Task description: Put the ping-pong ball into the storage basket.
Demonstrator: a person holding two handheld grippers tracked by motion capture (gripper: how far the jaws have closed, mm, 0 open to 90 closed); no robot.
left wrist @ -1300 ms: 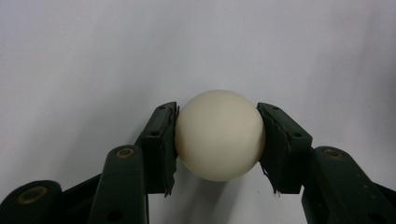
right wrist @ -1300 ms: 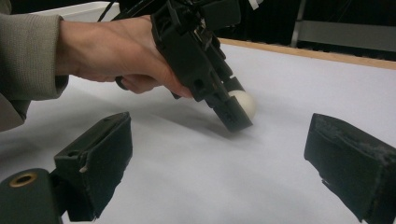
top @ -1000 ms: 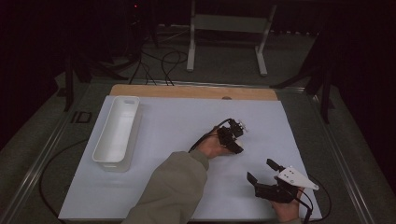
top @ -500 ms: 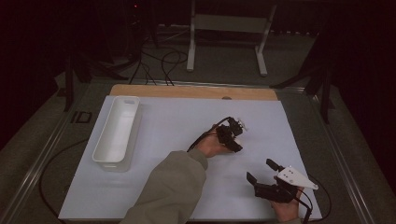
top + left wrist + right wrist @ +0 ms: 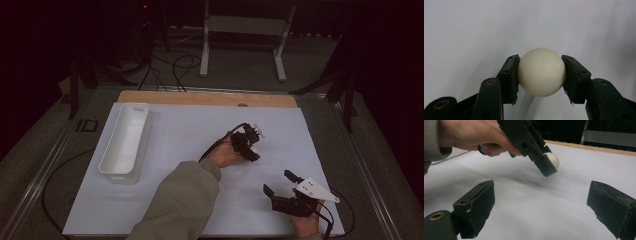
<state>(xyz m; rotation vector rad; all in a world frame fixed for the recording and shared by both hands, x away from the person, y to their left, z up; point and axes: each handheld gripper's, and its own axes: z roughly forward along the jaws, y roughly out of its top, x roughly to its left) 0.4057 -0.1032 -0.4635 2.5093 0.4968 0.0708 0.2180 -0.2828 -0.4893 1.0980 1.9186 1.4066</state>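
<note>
A cream-white ball point(image 5: 541, 72) sits clamped between the two black pads of my left gripper point(image 5: 541, 76), which is shut on it. In the high view that gripper point(image 5: 251, 148) hangs over the middle of the white sheet point(image 5: 190, 135), held by a hand in a grey-green sleeve. From the right gripper view the ball point(image 5: 553, 160) is lifted clear of the sheet, with its shadow below. My right gripper point(image 5: 281, 183) rests near the sheet's front right corner. Its jaws stand wide apart point(image 5: 541, 205) with nothing between them.
A long white bin point(image 5: 125, 142) lies on the left part of the sheet. A wooden strip point(image 5: 205, 97) runs along the table's far edge. Cables and a metal stand point(image 5: 245, 30) lie on the dark floor beyond.
The left gripper with the ball has shifted slightly; the right gripper has stayed where it was.
</note>
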